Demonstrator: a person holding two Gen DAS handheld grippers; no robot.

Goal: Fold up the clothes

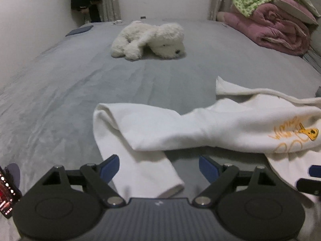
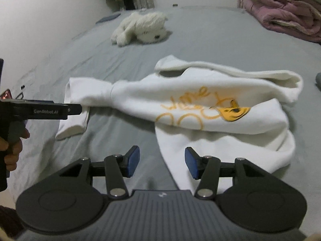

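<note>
The white sweatshirt (image 2: 200, 108) lies bunched and half rolled across the near part of the bed (image 1: 60, 100), its left sleeve (image 1: 140, 150) bent back toward the near edge; judged from that, it wants spreading flat, with each pinch taken at a seam or cuff. The left gripper (image 1: 158, 167) hangs spread wide over the sleeve cuff, grasping nothing. The right gripper (image 2: 162, 163) is likewise released, its blue pads (image 2: 134, 160) astride the body's near hem without touching it.

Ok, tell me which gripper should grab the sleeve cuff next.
Left. The left gripper hangs open right over the sleeve cuff, jaws either side. The right gripper faces the sweatshirt body.
</note>
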